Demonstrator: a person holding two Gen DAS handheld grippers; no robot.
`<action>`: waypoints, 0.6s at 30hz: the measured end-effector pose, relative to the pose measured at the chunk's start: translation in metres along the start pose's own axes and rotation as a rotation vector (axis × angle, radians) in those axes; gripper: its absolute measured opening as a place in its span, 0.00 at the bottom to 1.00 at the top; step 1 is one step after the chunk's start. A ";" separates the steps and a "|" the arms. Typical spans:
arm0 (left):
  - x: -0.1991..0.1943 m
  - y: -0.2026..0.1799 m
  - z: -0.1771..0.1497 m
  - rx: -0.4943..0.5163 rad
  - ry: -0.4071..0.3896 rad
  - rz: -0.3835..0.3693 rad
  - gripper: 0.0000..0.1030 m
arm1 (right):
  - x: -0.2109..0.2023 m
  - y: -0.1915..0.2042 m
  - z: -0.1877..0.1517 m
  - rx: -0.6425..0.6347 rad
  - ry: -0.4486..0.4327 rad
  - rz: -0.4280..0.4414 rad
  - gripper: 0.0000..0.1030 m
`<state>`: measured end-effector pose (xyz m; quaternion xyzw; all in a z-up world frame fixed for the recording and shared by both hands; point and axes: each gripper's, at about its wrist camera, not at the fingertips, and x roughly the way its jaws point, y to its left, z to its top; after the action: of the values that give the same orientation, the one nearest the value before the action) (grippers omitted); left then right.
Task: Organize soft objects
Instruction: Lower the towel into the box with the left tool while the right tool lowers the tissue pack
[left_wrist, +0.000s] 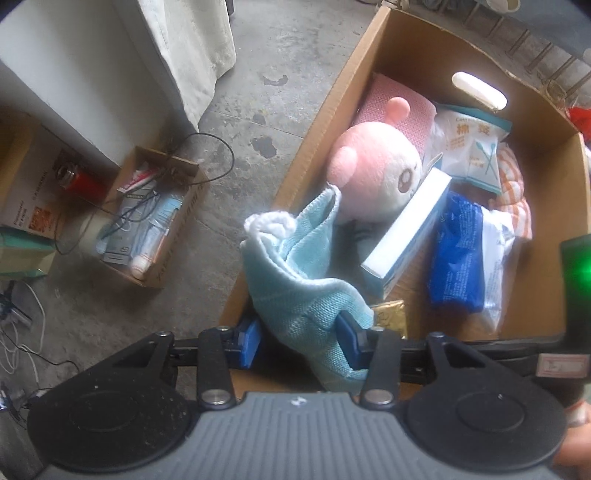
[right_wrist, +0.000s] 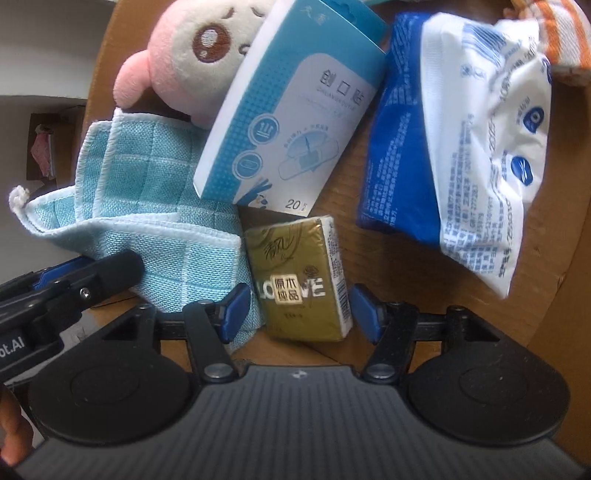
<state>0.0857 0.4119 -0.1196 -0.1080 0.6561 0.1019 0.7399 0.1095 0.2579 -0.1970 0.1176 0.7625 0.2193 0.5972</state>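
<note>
Blue cloth — left claw

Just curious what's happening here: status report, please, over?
Left gripper straddles blue cloth, grip unclear. Right gripper open around gold tissue pack. Plaster box overlaps cloth.

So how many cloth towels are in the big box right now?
2: a light blue towel at the near corner between the left gripper's fingers, and an orange striped towel by the far wall. Others may be buried.
</note>
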 end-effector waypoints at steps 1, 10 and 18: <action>0.000 -0.001 0.000 0.006 -0.004 0.010 0.45 | -0.003 -0.001 -0.001 0.001 -0.003 -0.003 0.64; -0.002 -0.017 -0.001 0.070 -0.037 0.074 0.44 | -0.048 -0.011 -0.016 0.004 -0.060 0.022 0.55; -0.036 -0.003 0.005 -0.012 -0.122 0.041 0.45 | -0.078 -0.006 -0.026 -0.060 -0.095 0.183 0.25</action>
<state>0.0869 0.4106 -0.0830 -0.0926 0.6112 0.1272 0.7757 0.1050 0.2134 -0.1277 0.1790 0.7126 0.2897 0.6134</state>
